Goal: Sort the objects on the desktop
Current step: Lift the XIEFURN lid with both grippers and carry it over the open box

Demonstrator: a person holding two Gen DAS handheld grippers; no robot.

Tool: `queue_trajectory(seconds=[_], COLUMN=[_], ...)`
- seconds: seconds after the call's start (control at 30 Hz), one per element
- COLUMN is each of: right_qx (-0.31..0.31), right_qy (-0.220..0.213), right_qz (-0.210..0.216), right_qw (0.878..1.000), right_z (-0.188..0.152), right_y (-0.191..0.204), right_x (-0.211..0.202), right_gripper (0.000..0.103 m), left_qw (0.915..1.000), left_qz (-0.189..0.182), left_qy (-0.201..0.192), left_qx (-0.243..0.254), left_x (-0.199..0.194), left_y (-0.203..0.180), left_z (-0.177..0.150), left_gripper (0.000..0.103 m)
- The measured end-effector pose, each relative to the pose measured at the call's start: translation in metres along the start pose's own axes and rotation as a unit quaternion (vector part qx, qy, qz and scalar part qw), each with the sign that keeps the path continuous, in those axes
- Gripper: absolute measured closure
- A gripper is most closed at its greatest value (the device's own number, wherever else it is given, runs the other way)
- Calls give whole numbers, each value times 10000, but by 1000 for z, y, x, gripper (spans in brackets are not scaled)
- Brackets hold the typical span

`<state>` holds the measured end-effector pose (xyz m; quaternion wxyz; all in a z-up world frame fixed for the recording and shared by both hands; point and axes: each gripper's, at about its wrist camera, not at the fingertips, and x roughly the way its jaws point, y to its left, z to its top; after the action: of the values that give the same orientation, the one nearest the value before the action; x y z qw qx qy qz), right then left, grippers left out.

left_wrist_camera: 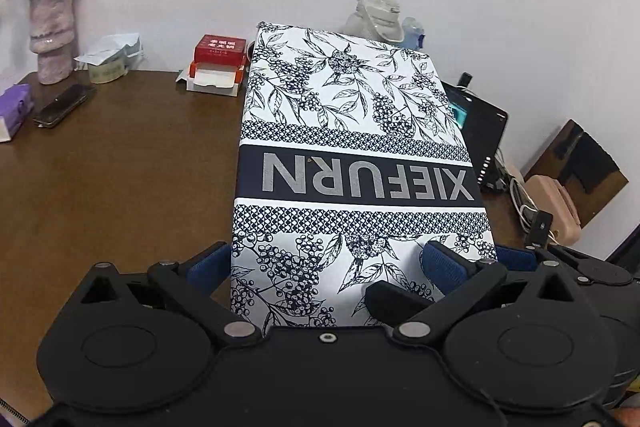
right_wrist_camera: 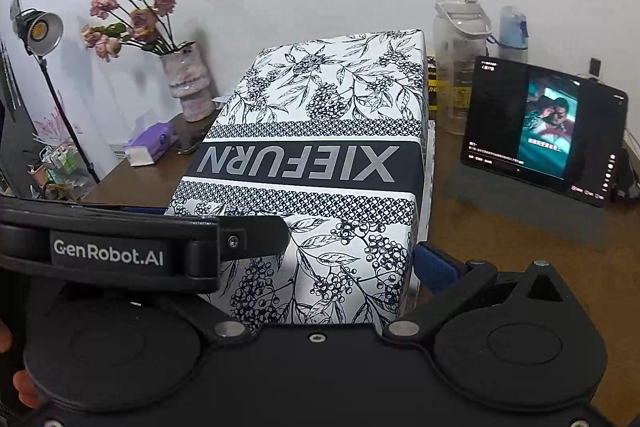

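Both grippers held the near end of the box (left_wrist_camera: pixel 352 163), which lay lengthwise on the desk (left_wrist_camera: pixel 120 163). The left gripper (left_wrist_camera: pixel 324 267) and right gripper (right_wrist_camera: pixel 352 259) each stood wide, pads pressed on the box's sides. Step, I judge: shifting the box; next needs both moving together, clear of the tablet (right_wrist_camera: pixel 544 131)

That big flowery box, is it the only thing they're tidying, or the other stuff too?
Being handled:
patterned box, with the left hand-held gripper and right hand-held gripper both around its near end.

Just lying about:
flower vase
red box
phone
tablet
water bottle
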<state>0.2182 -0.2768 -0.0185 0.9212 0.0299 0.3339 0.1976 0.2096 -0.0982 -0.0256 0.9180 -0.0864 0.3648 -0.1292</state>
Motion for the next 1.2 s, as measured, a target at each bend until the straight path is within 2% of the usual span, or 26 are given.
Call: queue_trajectory(seconds=[0.33,0.6,0.87,1.2], right_qx=[185,331,396,448], right_qy=[289,543,711,696], right_qz=[-53,-39,-62,-52], right_qw=[9994,9980,9967,9966], right_z=[28,35,39,42], right_y=[-27,-41,-48,-56], right_x=[65,104,125,127], right_gripper=[0,0,0,0], left_qw=[9996,9984,9964,9958], left_qz=[-4,76,173,166], left_qy=[299,554,807,899], left_qx=[-24,-85,-180,-104], left_x=[65,103,124,134], left_y=[23,36,44,41], left_z=[35,49,57,64], left_gripper=[1,2,5,5])
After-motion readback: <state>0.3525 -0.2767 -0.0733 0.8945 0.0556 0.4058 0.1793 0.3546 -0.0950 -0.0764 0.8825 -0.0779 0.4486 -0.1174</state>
